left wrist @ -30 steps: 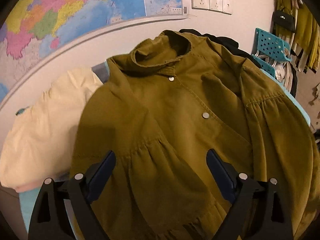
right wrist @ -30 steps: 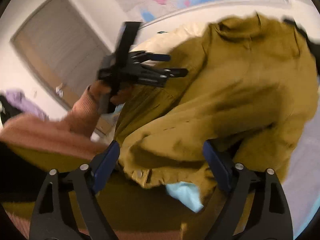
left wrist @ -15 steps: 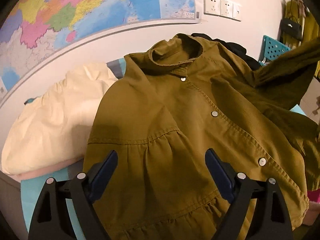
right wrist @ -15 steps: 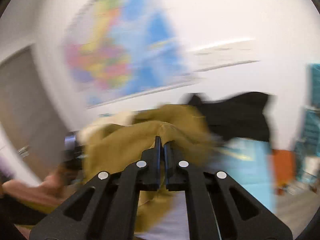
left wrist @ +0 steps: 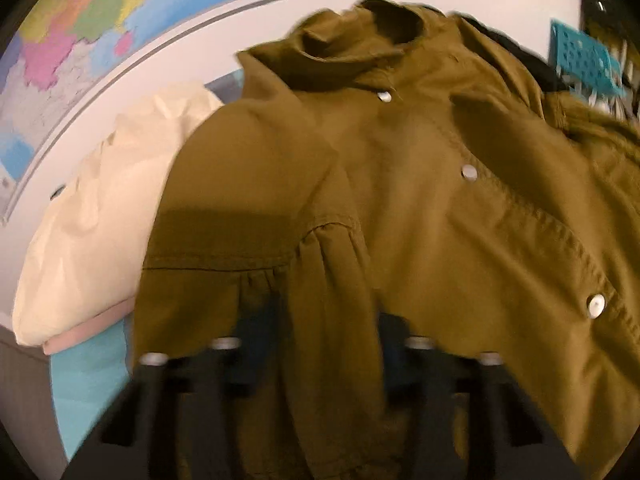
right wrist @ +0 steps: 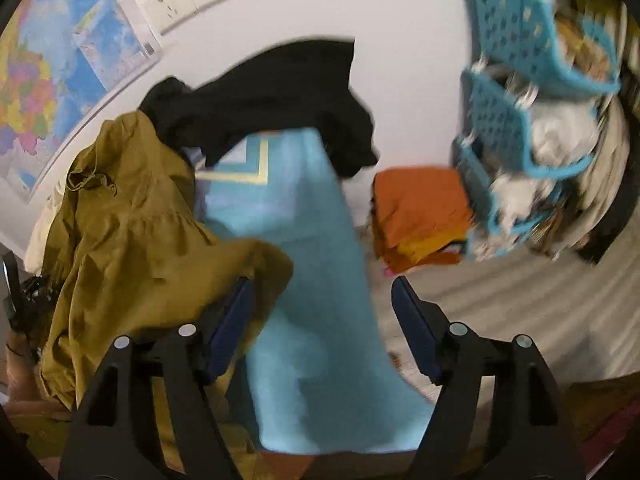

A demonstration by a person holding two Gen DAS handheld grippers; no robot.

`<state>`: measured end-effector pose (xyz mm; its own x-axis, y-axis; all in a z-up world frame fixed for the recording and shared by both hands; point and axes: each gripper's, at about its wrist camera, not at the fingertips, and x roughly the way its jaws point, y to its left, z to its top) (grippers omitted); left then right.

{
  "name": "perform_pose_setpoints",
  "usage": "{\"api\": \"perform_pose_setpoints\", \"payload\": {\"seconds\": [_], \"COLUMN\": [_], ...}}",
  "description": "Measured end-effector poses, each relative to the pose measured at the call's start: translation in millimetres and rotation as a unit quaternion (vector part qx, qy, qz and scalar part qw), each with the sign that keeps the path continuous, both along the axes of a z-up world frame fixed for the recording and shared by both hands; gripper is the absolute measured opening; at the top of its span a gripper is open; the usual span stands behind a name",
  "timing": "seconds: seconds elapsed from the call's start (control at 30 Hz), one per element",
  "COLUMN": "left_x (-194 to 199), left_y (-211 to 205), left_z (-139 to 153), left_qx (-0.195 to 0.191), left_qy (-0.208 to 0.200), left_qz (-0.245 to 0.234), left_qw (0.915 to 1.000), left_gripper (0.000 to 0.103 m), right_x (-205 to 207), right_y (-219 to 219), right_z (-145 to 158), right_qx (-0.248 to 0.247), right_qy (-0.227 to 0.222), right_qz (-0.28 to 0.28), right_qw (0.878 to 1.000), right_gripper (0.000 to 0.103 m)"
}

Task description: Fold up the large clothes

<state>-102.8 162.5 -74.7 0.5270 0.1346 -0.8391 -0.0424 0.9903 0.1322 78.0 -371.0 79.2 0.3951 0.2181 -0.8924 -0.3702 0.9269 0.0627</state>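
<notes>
— Olive cotton fills the left wrist view: the jacket (left wrist: 420, 200) lies spread, collar toward the wall, on a blue cloth-covered surface (right wrist: 312, 280). Can you make out the left hand-held gripper (left wrist: 320, 344)?

— Only as a blur. Its jaws have just been closing, with a raised fold of the jacket's gathered cloth between them; whether the pads press it, I cannot tell.

— And the right hand-held gripper (right wrist: 322, 316)?

— Sharper. Its jaws have just been opening and stand spread, nothing between them; the left finger overlaps the jacket's edge.

— Behind the jacket?

— A black garment (right wrist: 272, 100), partly hidden by the collar. Beside it a cream bundle (left wrist: 100, 220). The turquoise baskets (right wrist: 520, 92) are smeared; their contents unreadable.
</notes>
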Motion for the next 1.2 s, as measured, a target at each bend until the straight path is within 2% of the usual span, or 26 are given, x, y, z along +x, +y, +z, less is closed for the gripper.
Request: {"api": "perform_pose_setpoints", "payload": {"seconds": [0.03,0.07,0.13,0.2,0.23,0.3,0.33,0.37,0.4,0.43,0.53,0.6,0.67,0.7,0.77,0.83,0.9,1.0,1.03,1.07,1.1,1.13,1.17,1.2], "left_x": [-1,-4,-13,-22,-24,-25,-22,-16,-10,-3,11,17,25,31,50,76,101,149,157,173,183,196,202,206], "left_y": [5,12,26,49,63,84,95,110,118,124,130,126,112,107,91,73,64,60,58,61,64,70,74,78], "left_z": [4,13,35,61,71,84,87,86,85,84,91,108,124,127,125,114,99,71,64,53,46,36,32,31], "left_qx": [-0.009,-0.007,-0.006,-0.012,-0.011,0.001,0.011,0.029,0.051,0.075,0.096,0.087,0.068,0.053,0.022,-0.020,-0.061,-0.101,-0.111,-0.120,-0.128,-0.148,-0.162,-0.172], "left_qy": [-0.004,-0.015,-0.049,-0.080,-0.090,-0.098,-0.095,-0.083,-0.071,-0.061,-0.066,-0.105,-0.147,-0.154,-0.147,-0.116,-0.084,-0.040,-0.028,-0.012,-0.002,0.012,0.017,0.011], "left_qz": [0.007,0.020,0.041,0.073,0.099,0.140,0.162,0.198,0.222,0.239,0.257,0.246,0.190,0.160,0.103,0.044,0.021,0.025,0.033,0.053,0.064,0.071,0.077,0.085], "left_qw": [0.9999,0.9997,0.9979,0.9940,0.9910,0.9853,0.9821,0.9762,0.9710,0.9662,0.9592,0.9595,0.9685,0.9736,0.9835,0.9920,0.9944,0.9938,0.9929,0.9914,0.9897,0.9863,0.9836,0.9814], "left_gripper": [0.012,0.006,0.006,0.006,0.006,0.009,0.019,0.037,0.046,0.062,0.064,0.067,0.082,0.083,0.083,0.084,0.084,0.084,0.084,0.071,0.057,0.028,0.019,0.015], "right_x": [-1,-5,-13,-15,-14,-8,-4,2,7,13,35,50,62,69,80,87,93,104,107,111,113,115,118,119], "right_y": [-3,7,19,46,63,100,120,146,164,180,229,258,281,293,314,331,345,361,364,366,367,367,366,363], "right_z": [10,27,46,56,55,43,34,20,11,3,-19,-28,-38,-43,-51,-58,-63,-73,-75,-78,-80,-80,-75,-69], "right_qx": [-0.002,0.000,0.015,0.068,0.087,0.090,0.078,0.064,0.057,0.054,0.036,0.025,0.022,0.017,0.018,0.015,0.005,-0.006,-0.004,-0.003,-0.003,-0.003,0.003,0.020], "right_qy": [-0.021,-0.050,-0.093,-0.115,-0.119,-0.117,-0.118,-0.112,-0.105,-0.099,-0.083,-0.087,-0.086,-0.092,-0.091,-0.099,-0.110,-0.105,-0.099,-0.092,-0.082,-0.082,-0.090,-0.088], "right_qz": [0.007,0.023,0.044,0.092,0.118,0.160,0.180,0.206,0.222,0.235,0.264,0.277,0.290,0.294,0.304,0.312,0.321,0.328,0.331,0.331,0.331,0.328,0.324,0.326], "right_qw": [1.000,0.999,0.995,0.987,0.982,0.976,0.974,0.970,0.968,0.965,0.960,0.957,0.953,0.951,0.948,0.945,0.941,0.939,0.938,0.939,0.940,0.941,0.942,0.941], "right_gripper": [0.075,0.077,0.080,0.082,0.081,0.081,0.081,0.081,0.081,0.081,0.081,0.081,0.081,0.081,0.081,0.081,0.081,0.078,0.070,0.062,0.039,0.018,0.009,0.002]}}
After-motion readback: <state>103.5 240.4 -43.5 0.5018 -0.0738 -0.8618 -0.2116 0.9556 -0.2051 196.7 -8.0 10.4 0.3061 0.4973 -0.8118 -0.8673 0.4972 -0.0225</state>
